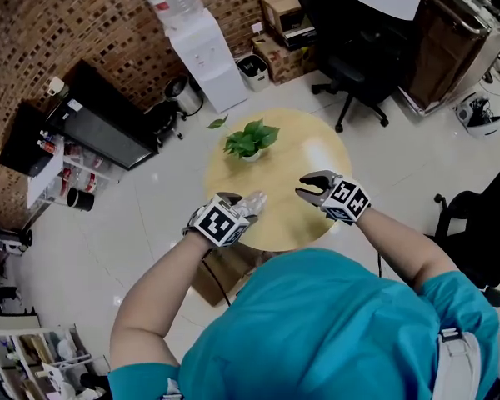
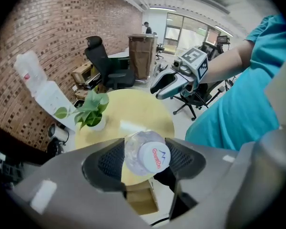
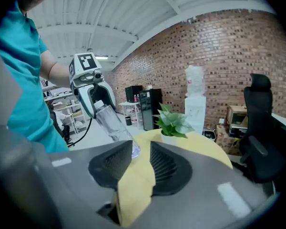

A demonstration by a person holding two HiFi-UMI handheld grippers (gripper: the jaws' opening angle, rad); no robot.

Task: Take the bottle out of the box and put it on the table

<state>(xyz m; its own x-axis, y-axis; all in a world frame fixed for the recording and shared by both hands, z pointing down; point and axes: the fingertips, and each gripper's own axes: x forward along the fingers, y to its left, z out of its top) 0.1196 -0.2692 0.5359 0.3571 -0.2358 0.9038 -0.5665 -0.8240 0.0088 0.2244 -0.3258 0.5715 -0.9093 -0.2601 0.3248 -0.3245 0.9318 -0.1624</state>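
My left gripper [image 1: 243, 208] is shut on a clear plastic bottle [image 1: 257, 199] with a white cap, held tilted over the near edge of the round yellow table [image 1: 300, 144]. In the left gripper view the bottle [image 2: 142, 151] sits cap-up between both pads. The right gripper view shows the same bottle [image 3: 113, 123] slanting down from the left gripper [image 3: 97, 101]. My right gripper [image 1: 310, 187] hovers open over the table's near right part, nothing between its fingers. A brown cardboard box [image 1: 225, 273] lies on the floor under the table's near edge, mostly hidden by my body.
A potted green plant [image 1: 250, 140] stands at the table's far left side. A white water dispenser [image 1: 204, 52] stands against the brick wall, with a black office chair [image 1: 346, 32] behind the table. Another dark chair [image 1: 483, 223] is at the right.
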